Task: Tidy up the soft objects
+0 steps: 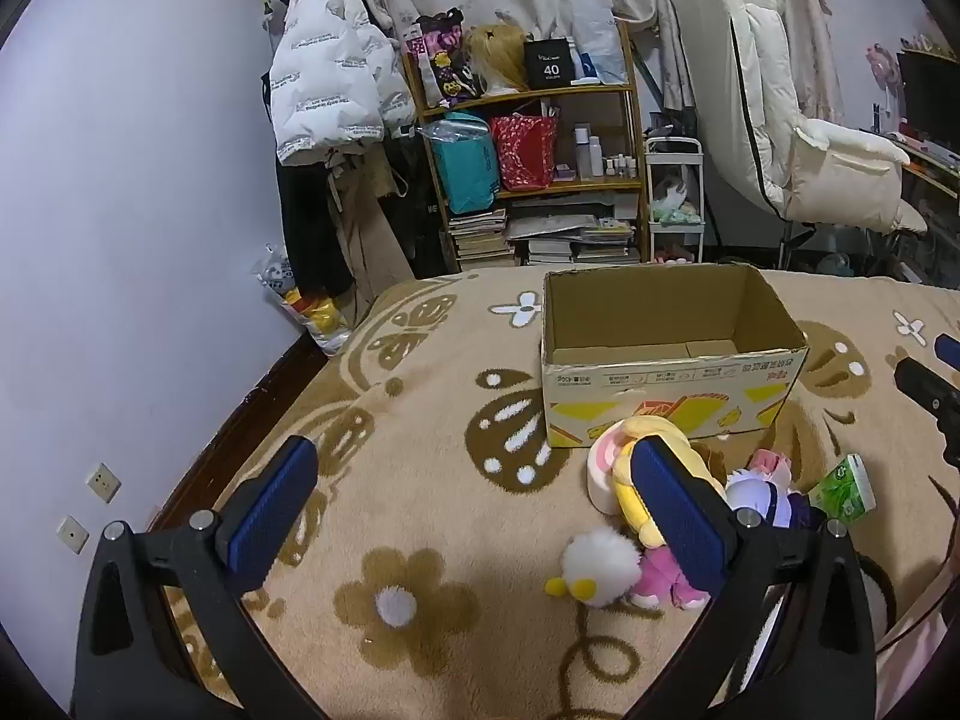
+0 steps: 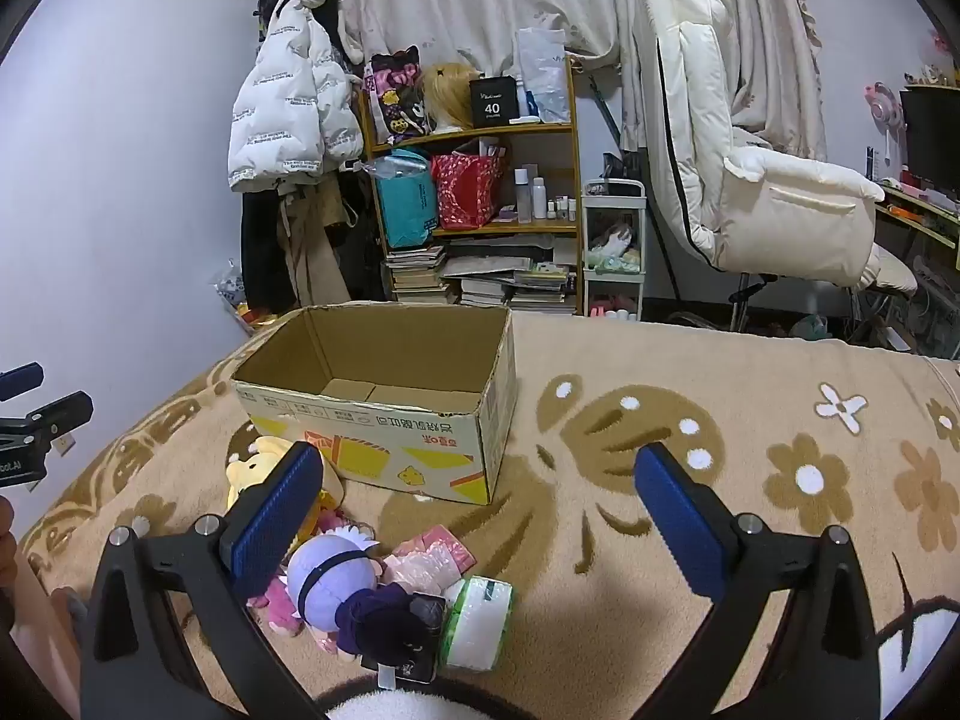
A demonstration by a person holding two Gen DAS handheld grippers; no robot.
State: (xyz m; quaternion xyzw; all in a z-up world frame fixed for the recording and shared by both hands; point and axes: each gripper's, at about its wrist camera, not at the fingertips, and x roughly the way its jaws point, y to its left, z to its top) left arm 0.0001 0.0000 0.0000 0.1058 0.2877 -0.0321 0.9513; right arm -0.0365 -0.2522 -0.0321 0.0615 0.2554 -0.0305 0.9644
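An open, empty cardboard box (image 1: 672, 360) stands on the beige blanket; it also shows in the right wrist view (image 2: 384, 414). In front of it lies a pile of soft toys: a yellow-haired doll (image 1: 636, 498), a white fluffy chick (image 1: 600, 564), a purple-haired doll (image 2: 336, 576), a pink packet (image 2: 438, 552) and a green tissue pack (image 2: 480, 618). My left gripper (image 1: 474, 516) is open and empty, above the blanket left of the pile. My right gripper (image 2: 480, 516) is open and empty, above the pile's right side.
The beige flower-and-butterfly blanket (image 1: 420, 450) covers the bed. A wooden shelf (image 1: 528, 168) with bags and books, a hanging white jacket (image 1: 324, 72) and a white chair (image 2: 768, 180) stand beyond the bed's far edge. A wall is at the left.
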